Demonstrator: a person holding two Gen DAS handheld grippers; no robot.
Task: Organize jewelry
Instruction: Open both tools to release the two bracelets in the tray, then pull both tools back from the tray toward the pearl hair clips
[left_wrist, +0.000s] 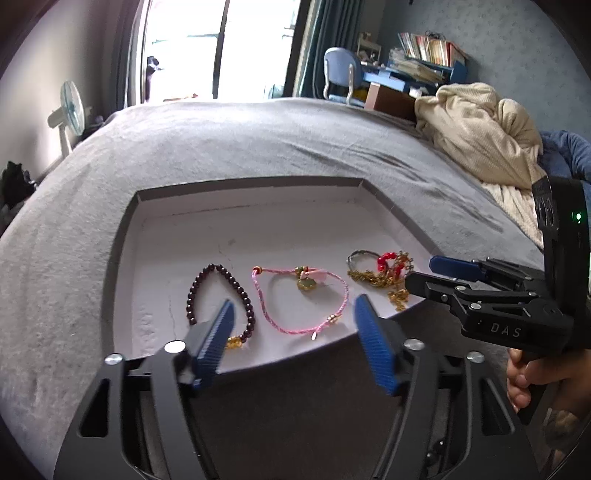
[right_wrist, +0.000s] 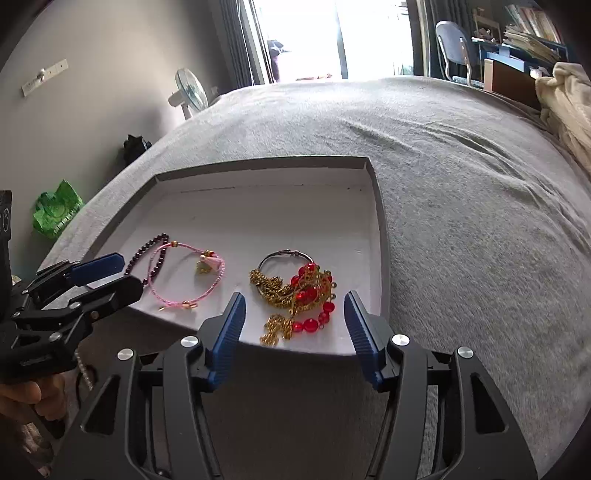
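Observation:
A shallow white tray (left_wrist: 251, 229) (right_wrist: 266, 206) lies on the grey bed. In it lie a dark bead bracelet (left_wrist: 195, 288) (right_wrist: 147, 245), a pink cord bracelet (left_wrist: 266, 314) (right_wrist: 214, 286) with a gold charm, and a tangled pile of gold chains and red beads (left_wrist: 388, 275) (right_wrist: 299, 291) with a thin metal bangle. My left gripper (left_wrist: 293, 314) is open and empty at the tray's near edge, over the dark and pink bracelets. My right gripper (right_wrist: 293, 310) is open and empty, its fingers on either side of the tangled pile.
The grey bed (left_wrist: 258, 155) (right_wrist: 461, 206) spreads around the tray. A cream blanket (left_wrist: 480, 136) is heaped at the right. A fan (right_wrist: 190, 90) and a green bag (right_wrist: 55, 214) stand off the bed's left side. A desk and chair (left_wrist: 343, 74) stand behind.

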